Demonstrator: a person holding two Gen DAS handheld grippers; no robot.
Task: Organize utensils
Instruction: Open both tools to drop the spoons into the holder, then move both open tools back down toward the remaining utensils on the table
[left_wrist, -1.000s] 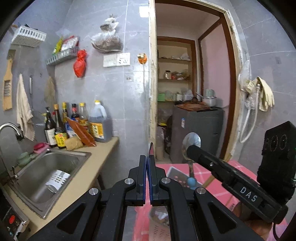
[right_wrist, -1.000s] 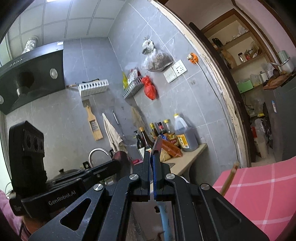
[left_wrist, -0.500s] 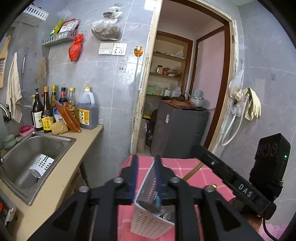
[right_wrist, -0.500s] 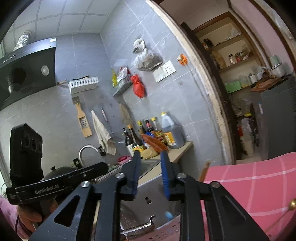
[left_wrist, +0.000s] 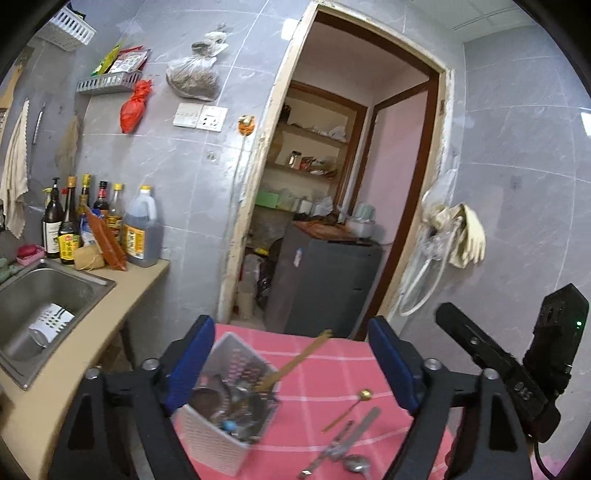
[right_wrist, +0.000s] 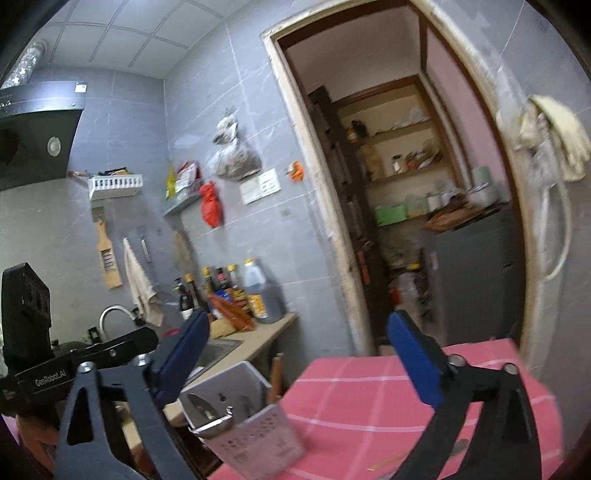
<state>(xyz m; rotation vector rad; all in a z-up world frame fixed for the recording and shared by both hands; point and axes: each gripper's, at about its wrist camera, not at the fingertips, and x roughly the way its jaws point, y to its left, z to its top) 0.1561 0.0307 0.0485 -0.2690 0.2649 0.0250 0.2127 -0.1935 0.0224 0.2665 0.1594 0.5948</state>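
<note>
1. My left tool (left_wrist: 291, 363) stands spread wide, its jaws having just been opening; nothing is pinched. The white caddy (left_wrist: 207, 441) sits below and just inside its left finger, untouched by the pads.
2. My right tool (right_wrist: 295, 363) is likewise spread, its jaws having just been opening, with only air between the pads.
3. The caddy stands upright at the near corner of the table (left_wrist: 325, 373), on a pink checked cloth, and already holds several utensils, among them a wooden stick (left_wrist: 295, 360) leaning out over the rim.
4. Loose utensils (left_wrist: 345, 448) lie on the cloth just beside the caddy: a thin gold-tipped spoon (left_wrist: 349, 410) and flat metal pieces, one with a rounded bowl.
5. Handling, as I judge it: these pieces are light, stiff and slippery, lying flat on soft cloth. I would take each across the middle of its handle.
6. The caddy looks light and may tip if knocked.
</note>
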